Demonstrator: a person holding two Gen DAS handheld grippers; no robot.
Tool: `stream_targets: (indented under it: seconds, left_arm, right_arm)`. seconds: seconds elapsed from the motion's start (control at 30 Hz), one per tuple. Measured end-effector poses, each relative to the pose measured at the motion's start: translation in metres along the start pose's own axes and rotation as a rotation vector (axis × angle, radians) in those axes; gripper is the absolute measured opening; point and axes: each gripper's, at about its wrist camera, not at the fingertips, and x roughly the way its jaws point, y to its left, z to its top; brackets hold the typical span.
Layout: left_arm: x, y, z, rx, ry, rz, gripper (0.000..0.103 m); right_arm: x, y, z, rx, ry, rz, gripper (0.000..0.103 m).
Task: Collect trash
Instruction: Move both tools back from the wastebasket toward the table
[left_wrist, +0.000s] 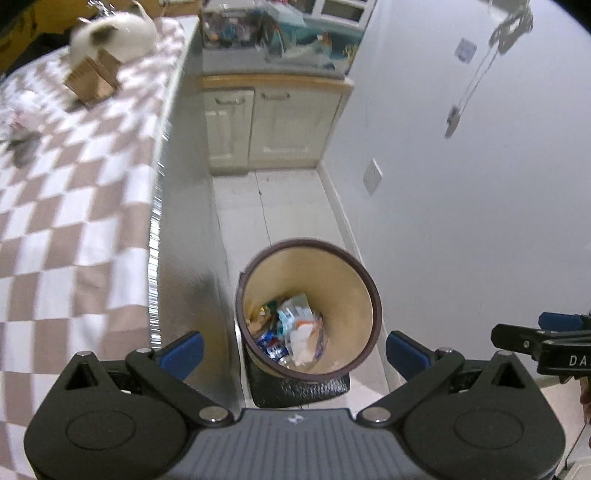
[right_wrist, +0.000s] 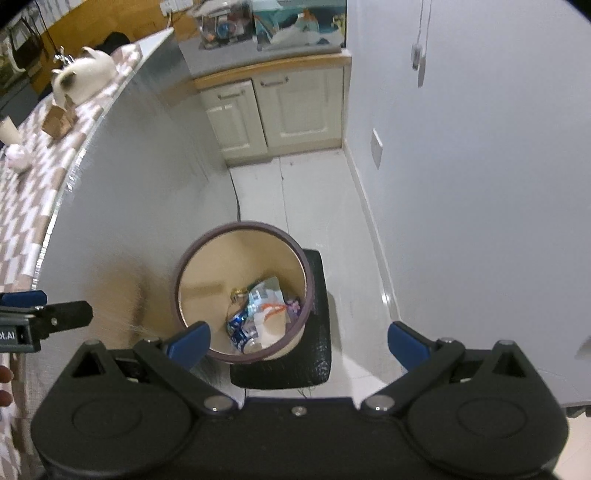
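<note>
A round bin (left_wrist: 343, 280) with a dark rim and tan inside stands on the floor between the table and the wall. Wrappers and a blue packet (left_wrist: 295, 328) lie at its bottom. My left gripper (left_wrist: 295, 350) hangs open above the bin's near rim, nothing between its blue pads. At the right edge of this view a finger (left_wrist: 517, 338) of the other gripper shows. In the right wrist view the same bin (right_wrist: 221, 266) holds the trash (right_wrist: 258, 310), and my right gripper (right_wrist: 297, 343) is open and empty over it.
A table with a chequered cloth (left_wrist: 74, 221) runs along the left, carrying a white cat (left_wrist: 118, 33), a cardboard box (left_wrist: 92, 79), a cup (right_wrist: 9, 131) and a crumpled pale item (right_wrist: 14, 157). The bin rests on a black stool (right_wrist: 317, 354). A cabinet (left_wrist: 273, 125) stands beyond; a wall (left_wrist: 461, 221) bounds the right.
</note>
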Motion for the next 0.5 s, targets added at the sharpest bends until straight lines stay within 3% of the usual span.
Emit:
stream_targets:
  seconds: [0.5]
  left_arm:
    - [-0.104,0.069,-0.002,-0.071,-0.204,0.034,0.103]
  right_arm:
    - [-0.065,0.073,0.003,-0.050,-0.165,0.051,0.103]
